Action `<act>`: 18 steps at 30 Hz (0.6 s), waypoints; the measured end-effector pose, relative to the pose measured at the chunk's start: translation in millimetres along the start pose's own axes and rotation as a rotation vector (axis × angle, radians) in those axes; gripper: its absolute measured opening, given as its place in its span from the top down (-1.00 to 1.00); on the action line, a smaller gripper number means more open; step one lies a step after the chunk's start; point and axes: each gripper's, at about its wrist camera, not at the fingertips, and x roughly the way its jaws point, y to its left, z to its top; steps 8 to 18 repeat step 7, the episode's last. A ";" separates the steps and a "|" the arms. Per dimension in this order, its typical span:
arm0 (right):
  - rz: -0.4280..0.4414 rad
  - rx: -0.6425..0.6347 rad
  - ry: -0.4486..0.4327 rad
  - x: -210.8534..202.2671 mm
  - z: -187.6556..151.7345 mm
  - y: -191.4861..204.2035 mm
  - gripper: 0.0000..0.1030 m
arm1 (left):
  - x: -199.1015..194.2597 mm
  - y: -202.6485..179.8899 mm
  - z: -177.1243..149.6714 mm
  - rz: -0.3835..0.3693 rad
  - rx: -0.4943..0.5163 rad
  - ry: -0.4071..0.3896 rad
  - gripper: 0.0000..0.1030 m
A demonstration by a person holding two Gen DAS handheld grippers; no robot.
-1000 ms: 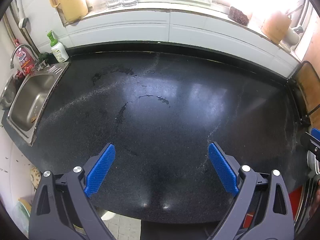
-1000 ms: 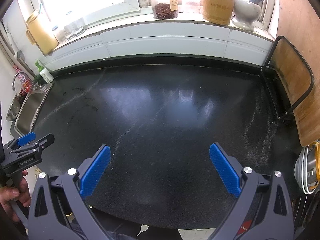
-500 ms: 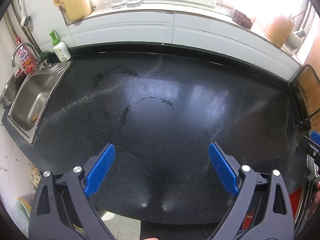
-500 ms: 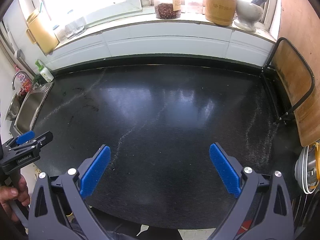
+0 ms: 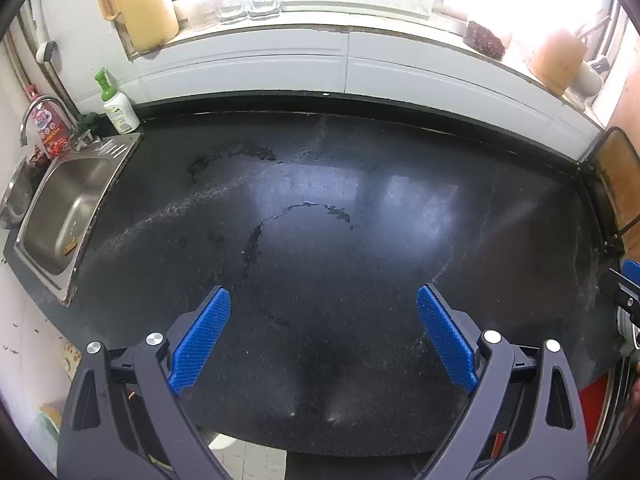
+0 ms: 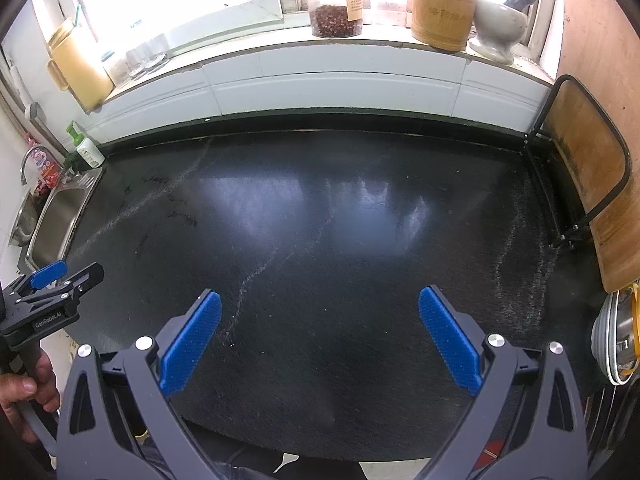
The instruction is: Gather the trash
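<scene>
Hovering wide open and empty, left gripper and right gripper are barely shifting over the dark worktop, with no trash visible anywhere.

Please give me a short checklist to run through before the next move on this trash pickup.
1. Left tool open and holding nothing: ok.
2. Right tool open and holding nothing: ok.
3. Trash target on the black countertop: not ok; only streaks and smears show, with no loose item to pick up.
4. Trash elsewhere: cannot tell; a small brown scrap lies in the sink, too small to identify.
5. Bin or bag to drop trash into: not ok; none shows in either view.
6. Tools apart from each other: ok; the left tool sits at the far left of the right view.
</scene>
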 end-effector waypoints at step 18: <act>0.007 0.006 0.002 9.8 3.2 1.7 -0.86 | 21.8 8.9 6.6 0.004 0.027 -0.001 -0.82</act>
